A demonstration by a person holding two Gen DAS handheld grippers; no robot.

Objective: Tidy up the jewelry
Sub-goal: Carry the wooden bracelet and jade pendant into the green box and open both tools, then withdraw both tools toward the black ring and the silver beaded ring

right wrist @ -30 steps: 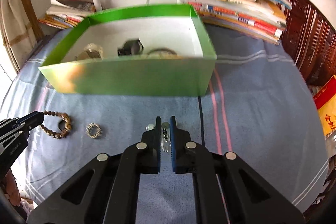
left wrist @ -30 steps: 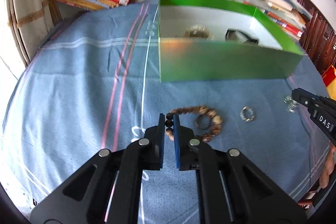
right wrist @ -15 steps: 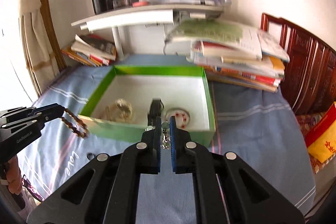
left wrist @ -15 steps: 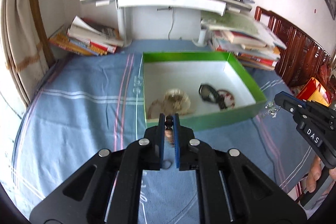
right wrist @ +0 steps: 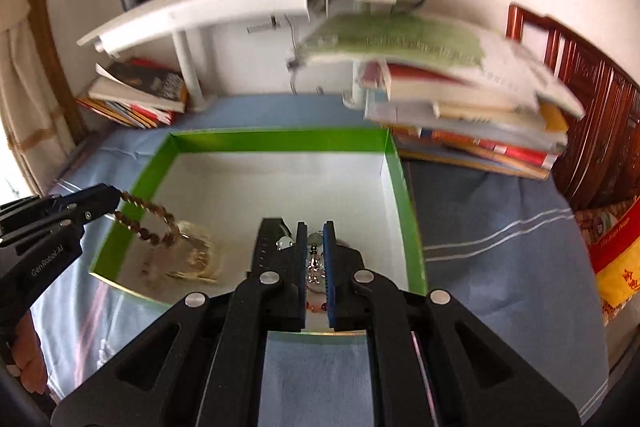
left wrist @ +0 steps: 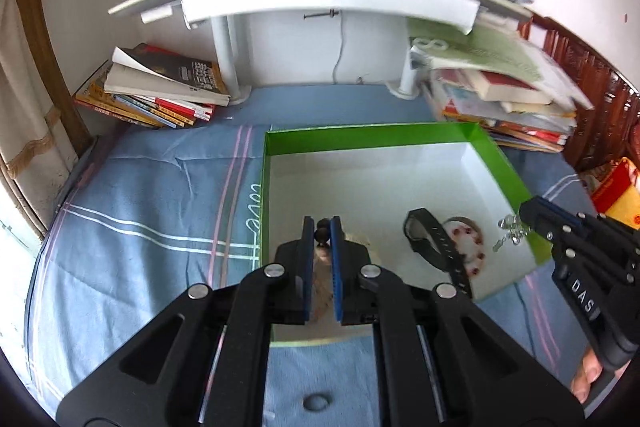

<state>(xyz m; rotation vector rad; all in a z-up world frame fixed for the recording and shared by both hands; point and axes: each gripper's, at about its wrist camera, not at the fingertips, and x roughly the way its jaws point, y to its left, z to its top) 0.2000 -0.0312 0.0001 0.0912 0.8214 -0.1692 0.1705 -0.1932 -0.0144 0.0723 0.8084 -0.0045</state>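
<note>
Both my grippers have lifted over the green box (left wrist: 372, 137): left jaws pinch the bead bracelet (right wrist: 146, 217), right jaws pinch the shiny charm (left wrist: 508, 233).

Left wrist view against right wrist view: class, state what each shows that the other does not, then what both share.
Only the left wrist view shows the ring on the blue cloth. Only the right wrist view shows the whole bead bracelet hanging from the left gripper. Both show the green box, the black watch inside it, and the right gripper clamping a silver trinket.
</note>
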